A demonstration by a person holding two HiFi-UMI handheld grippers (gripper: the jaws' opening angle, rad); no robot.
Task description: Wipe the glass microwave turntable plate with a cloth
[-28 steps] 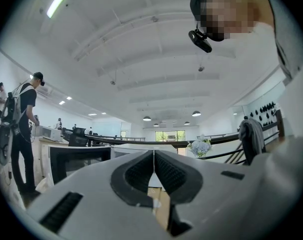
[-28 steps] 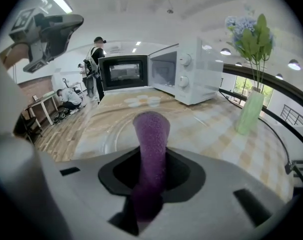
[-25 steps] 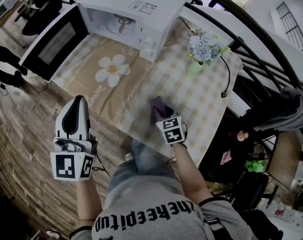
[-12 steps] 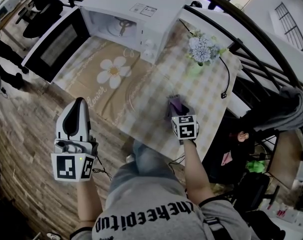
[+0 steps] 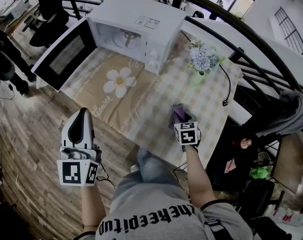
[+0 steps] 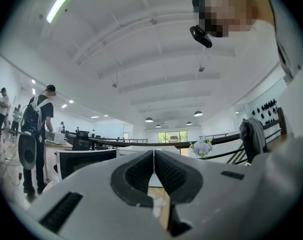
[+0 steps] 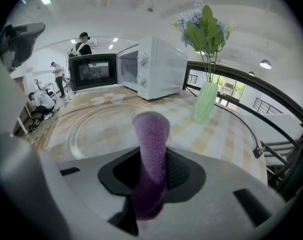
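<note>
Left tongs (image 6: pixel 154 170): jaws pressed together, nothing between them. I hold them off the table's near edge, over the wooden floor (image 5: pixel 26 134), well to the left of the right tongs.

Right tongs (image 7: pixel 151 171): jaws clamped on a purple cloth (image 7: pixel 151 134), which stands out past the tips as a rolled wad.

The glass turntable plate (image 7: pixel 99 131) lies flat on the checked tablecloth (image 7: pixel 226 134), directly ahead of the right tongs and slightly to their left. The cloth's end overlaps the plate's near right rim, but I cannot tell whether they touch.

Beyond the plate is a white microwave (image 7: pixel 159 66) with its door (image 7: pixel 91 71) swung open. Ahead and to the right of the right tongs is a green vase of flowers (image 7: pixel 205 101).
</note>
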